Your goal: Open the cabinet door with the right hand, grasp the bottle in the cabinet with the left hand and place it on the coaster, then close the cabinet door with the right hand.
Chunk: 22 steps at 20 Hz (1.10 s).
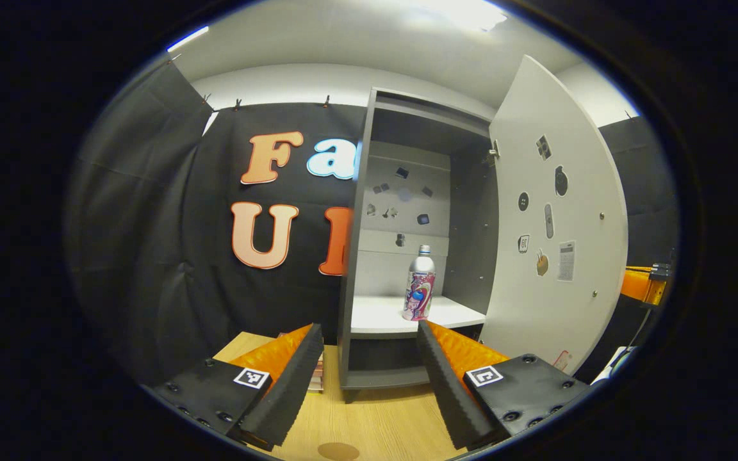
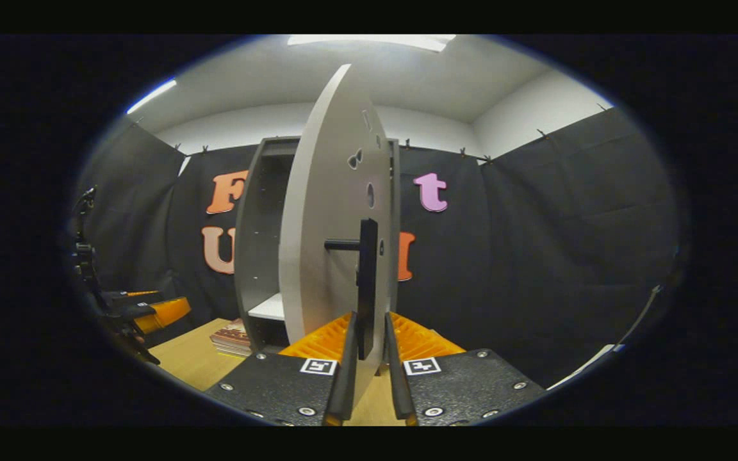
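Note:
The grey cabinet [image 1: 356,256] stands with its white door [image 1: 555,243] swung wide to the right. A silver bottle [image 1: 419,285] with a colourful label stands upright on the white shelf [image 1: 375,314] inside. My left gripper [image 1: 369,328] is open in front of the cabinet, short of the bottle, with nothing between its fingers. A brown round coaster [image 1: 338,451] lies on the wooden table [image 1: 375,410] just below that gripper. In the right gripper view the door [image 2: 324,224] shows edge-on, and my right gripper [image 2: 368,318] is shut on its black handle [image 2: 366,282].
A stack of books [image 2: 231,336] lies on the table left of the cabinet base. The left gripper [image 2: 154,312] shows far off at the left of the right gripper view. Black cloth walls close the booth behind and at both sides.

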Each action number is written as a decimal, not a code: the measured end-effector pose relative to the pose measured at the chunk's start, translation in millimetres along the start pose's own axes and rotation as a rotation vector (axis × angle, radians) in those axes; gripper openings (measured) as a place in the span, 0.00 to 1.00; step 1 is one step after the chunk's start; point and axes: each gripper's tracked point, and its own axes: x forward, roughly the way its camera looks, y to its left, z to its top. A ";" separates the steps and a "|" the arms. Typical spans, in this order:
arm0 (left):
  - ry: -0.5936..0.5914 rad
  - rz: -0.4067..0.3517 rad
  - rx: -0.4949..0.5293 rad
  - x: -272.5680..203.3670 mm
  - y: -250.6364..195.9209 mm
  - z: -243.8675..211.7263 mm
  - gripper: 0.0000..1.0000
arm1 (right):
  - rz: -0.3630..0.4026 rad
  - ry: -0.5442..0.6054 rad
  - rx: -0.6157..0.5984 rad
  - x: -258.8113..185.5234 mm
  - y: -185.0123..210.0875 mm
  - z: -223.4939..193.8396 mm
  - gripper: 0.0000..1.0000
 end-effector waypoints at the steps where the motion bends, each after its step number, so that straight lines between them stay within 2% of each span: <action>1: 0.000 -0.013 0.000 1.8 -5.3 -0.2 0.96 | -0.022 -0.001 -0.007 -4.1 -10.3 -1.3 0.23; 4: -0.001 -0.048 0.007 4.3 -23.4 1.0 0.96 | -0.083 -0.002 -0.065 -4.1 -44.4 -1.0 0.23; 6: -0.005 -0.060 0.007 6.4 -29.8 1.2 0.96 | -0.109 0.003 -0.127 0.0 -68.6 -3.9 0.15; 7: -0.005 -0.067 0.005 6.3 -34.6 1.3 0.94 | -0.110 0.005 -0.137 0.0 -79.9 -4.6 0.18; 9: 0.000 -0.072 0.006 5.5 -40.9 0.8 0.96 | -0.091 0.025 -0.084 -0.1 -92.3 -4.0 0.15; 10: 0.001 -0.070 0.006 5.4 -43.0 0.8 0.96 | -0.090 0.035 -0.063 1.4 -101.2 -6.1 0.21; 11: 0.003 -0.070 0.004 6.0 -44.5 -0.6 0.96 | -0.092 0.039 -0.062 2.9 -107.3 -8.2 0.15; 16: 0.013 -0.073 0.021 6.1 -50.9 -1.8 0.96 | -0.083 0.032 -0.137 1.4 -105.4 -8.2 0.21; 17: 0.013 -0.074 0.020 5.0 -52.0 -2.7 0.96 | -0.097 0.035 -0.153 0.7 -107.3 -8.5 0.17; 18: 0.014 -0.075 0.018 4.8 -52.7 -3.4 0.96 | -0.111 0.037 -0.159 -0.6 -109.0 -8.0 0.23; 22: 0.020 -0.082 0.012 5.0 -53.9 -3.7 0.97 | -0.134 0.069 -0.179 -10.3 -105.6 -14.5 0.33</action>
